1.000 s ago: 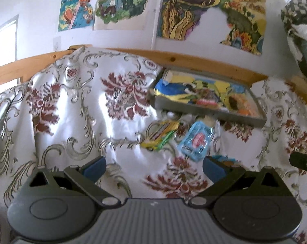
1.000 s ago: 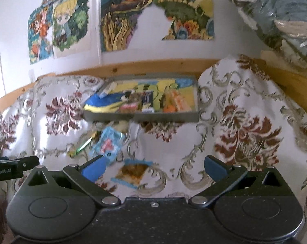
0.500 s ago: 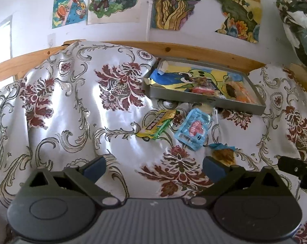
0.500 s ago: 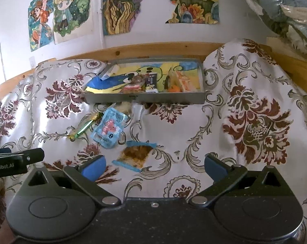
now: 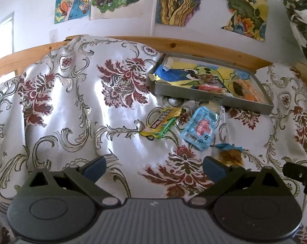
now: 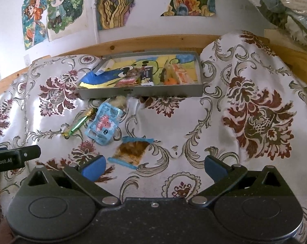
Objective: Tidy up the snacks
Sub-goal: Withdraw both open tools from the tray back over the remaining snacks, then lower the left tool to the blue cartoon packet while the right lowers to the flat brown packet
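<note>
Both the left tool (image 5: 154, 165) and the right tool (image 6: 153, 165) hover spread wide and empty above the floral satin cloth (image 6: 255, 111), where a light-blue snack packet (image 6: 103, 125), a yellow-green candy wrapper (image 5: 162, 123) and a brown blue-edged snack pouch (image 6: 133, 149) lie near the grey rectangular tray (image 6: 163, 90).

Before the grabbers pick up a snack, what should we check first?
1. Right gripper open and empty: ok.
2. Left gripper open and empty: ok.
3. Brown snack packet lies loose on the cloth, nearest the right gripper: ok.
4. Grey tray has room for more: ok.
5. Light blue packet and green-yellow packet are apart, not stacked: ok.
6. Small pale thing under the tray's front edge: cannot tell.
</note>
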